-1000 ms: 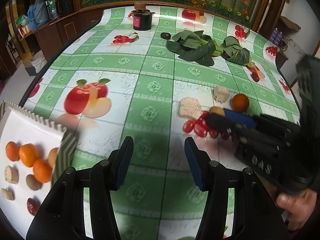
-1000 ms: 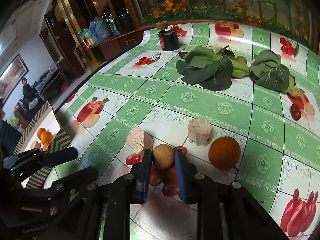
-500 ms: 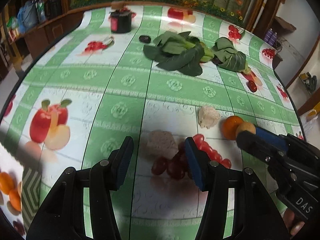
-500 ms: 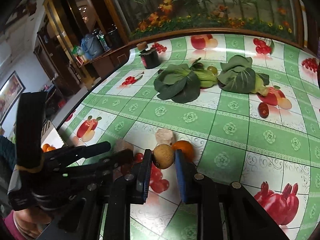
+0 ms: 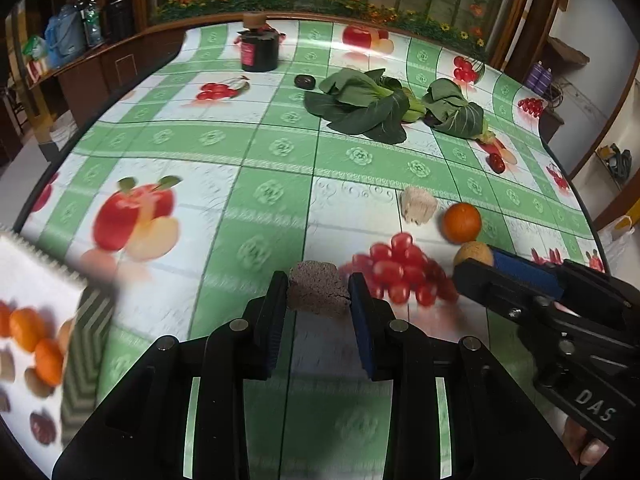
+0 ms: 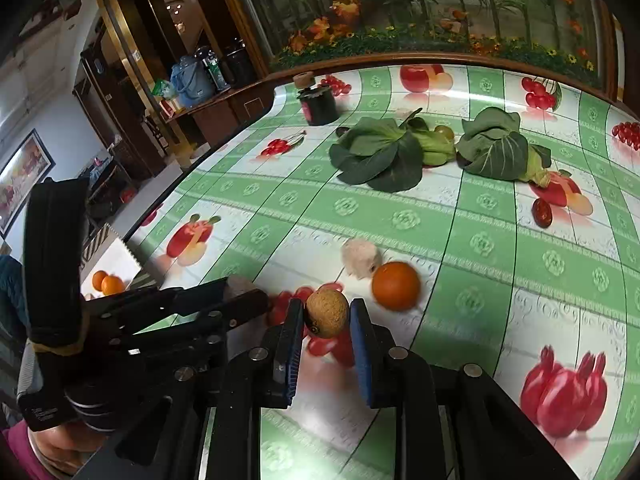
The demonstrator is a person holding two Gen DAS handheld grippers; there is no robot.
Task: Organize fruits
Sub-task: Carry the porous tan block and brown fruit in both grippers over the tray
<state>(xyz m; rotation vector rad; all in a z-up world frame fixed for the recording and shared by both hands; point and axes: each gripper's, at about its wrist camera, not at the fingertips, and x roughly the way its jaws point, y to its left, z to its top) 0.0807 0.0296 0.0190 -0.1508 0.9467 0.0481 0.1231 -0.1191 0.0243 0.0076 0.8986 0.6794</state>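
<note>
Between the pads of the left gripper [image 5: 318, 300]: a brownish spongy block [image 5: 318, 293], jaws closing in on it, pads at or almost against its two sides. Just right of it, a cluster of red grapes [image 5: 400, 270] on the tablecloth [image 5: 256, 184]. Farther right, the right gripper [image 6: 326, 318], pinching a small tan round fruit [image 6: 327, 313] and held clear of the cloth. Beyond these, still loose: a pale block [image 5: 418, 205], an orange [image 5: 462, 223] just beside it, and a dark red date [image 5: 497, 163] toward the far right. At far centre, two heads of leafy greens [image 5: 368, 106], a dark jar [image 5: 260, 50] and a small dark fruit [image 5: 305, 81]. At near left, a white tray [image 5: 24, 280] already holding several oranges, brown pieces and a dark red fruit. Judged stage: roughly midway, with two items gripped but neither delivered, and grapes, orange, pale block and date left to collect.
</note>
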